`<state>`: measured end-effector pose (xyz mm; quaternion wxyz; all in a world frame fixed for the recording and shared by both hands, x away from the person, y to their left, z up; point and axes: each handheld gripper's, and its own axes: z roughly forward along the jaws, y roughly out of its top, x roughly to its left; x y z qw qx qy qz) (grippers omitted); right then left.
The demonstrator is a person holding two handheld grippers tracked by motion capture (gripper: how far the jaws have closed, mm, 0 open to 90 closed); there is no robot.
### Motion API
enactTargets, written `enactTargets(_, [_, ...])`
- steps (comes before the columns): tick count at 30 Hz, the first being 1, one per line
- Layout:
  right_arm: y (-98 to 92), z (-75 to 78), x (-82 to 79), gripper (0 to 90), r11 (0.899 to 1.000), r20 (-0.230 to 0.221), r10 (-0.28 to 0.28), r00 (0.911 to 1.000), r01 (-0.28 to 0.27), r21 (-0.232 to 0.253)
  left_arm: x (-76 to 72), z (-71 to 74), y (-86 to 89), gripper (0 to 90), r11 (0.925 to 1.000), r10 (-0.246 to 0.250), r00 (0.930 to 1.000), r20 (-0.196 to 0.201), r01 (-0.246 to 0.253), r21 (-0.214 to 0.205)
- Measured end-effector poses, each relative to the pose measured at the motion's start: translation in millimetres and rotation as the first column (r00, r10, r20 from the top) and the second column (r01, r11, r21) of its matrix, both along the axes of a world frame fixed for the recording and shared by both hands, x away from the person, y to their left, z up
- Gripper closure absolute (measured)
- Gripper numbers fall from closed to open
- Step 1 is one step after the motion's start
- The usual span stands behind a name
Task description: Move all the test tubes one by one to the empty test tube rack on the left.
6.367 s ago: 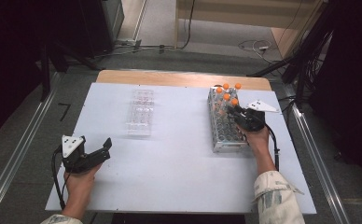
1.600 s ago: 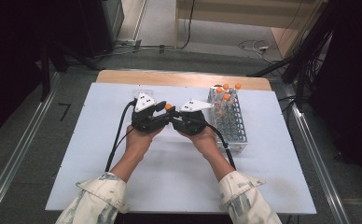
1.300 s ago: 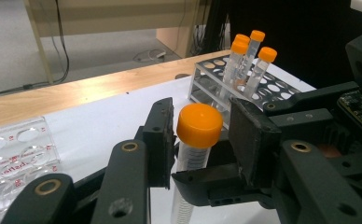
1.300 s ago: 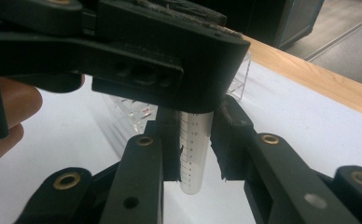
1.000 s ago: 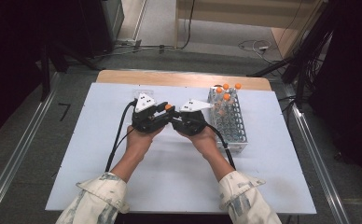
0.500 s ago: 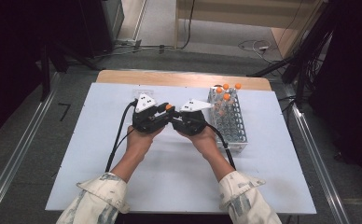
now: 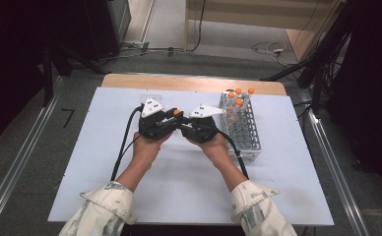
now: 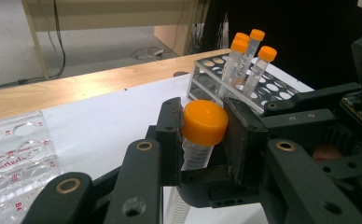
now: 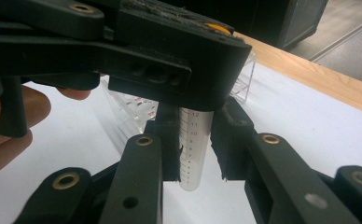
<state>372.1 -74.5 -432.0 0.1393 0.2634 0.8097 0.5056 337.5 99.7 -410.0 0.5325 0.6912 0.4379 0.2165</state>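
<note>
Item: clear graduated plastic tube (image 9: 191,149), held above white table (image 7: 105,162) centre.
Right gripper (image 9: 193,140): clamped on tube body, steadying.
Left gripper (image 8: 202,135): just closed on orange screw cap (image 8: 205,122), likely for unscrewing.
Metal rack (image 7: 245,135) nearby.

4 tubes (image 8: 202,135), 2 racks (image 7: 245,132).

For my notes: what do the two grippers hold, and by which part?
One tube: left gripper clamps its orange cap, right gripper its clear body.
</note>
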Motion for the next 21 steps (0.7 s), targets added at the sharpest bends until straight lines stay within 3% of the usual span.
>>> enactTargets(9, [0.7,1.2,-1.3,58.7,1.000,0.001,0.012,0.9999,-0.012,0.027,0.4,0.6,1.9,69.3,1.0000,-0.003,1.0000,-0.007,0.003,-0.004])
enactTargets(14, [1.4,1.1,-0.7,40.0,0.999,-0.026,-0.002,0.9997,0.003,0.033,0.6,1.9,4.6,69.4,0.9999,-0.001,1.0000,-0.006,0.001,-0.012])
enactTargets(21, [1.1,2.0,-1.8,35.0,0.999,-0.033,-0.018,0.9993,0.019,0.032,0.3,4.5,9.9,69.4,0.9996,0.006,1.0000,-0.004,-0.006,-0.029])
